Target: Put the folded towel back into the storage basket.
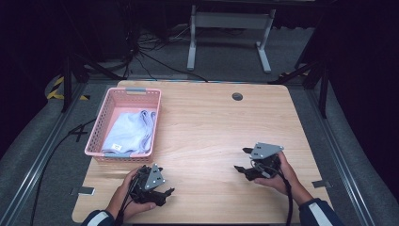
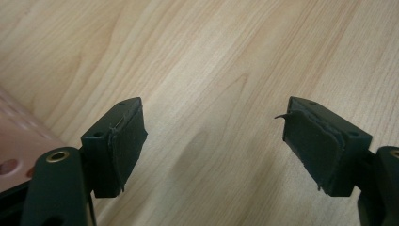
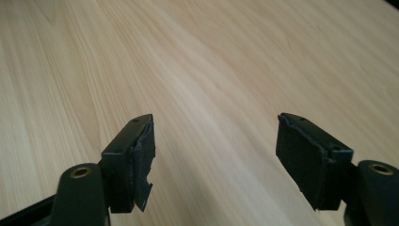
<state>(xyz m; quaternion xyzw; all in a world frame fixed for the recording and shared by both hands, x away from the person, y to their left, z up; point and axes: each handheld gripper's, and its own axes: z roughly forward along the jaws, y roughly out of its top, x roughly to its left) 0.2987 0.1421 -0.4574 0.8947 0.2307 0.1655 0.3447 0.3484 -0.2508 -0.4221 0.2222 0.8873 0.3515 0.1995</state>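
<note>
Pale-blue folded cloth (image 1: 129,132) lies in a pink basket (image 1: 106,107) at centre-left. Nearby, left gripper (image 1: 165,194) and right gripper (image 1: 241,159) hover spread, empty, over a wood-grain table (image 1: 211,122); high view adds grey floor, cables, a white frame.

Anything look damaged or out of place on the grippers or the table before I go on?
Yes: the black rubber pads are fraying. On the left gripper the right-hand pad peels at its top edge; on the right gripper the left-hand pad is torn at the bottom. The light blue folded cloth lies tidily in the pink plastic basket.
</note>
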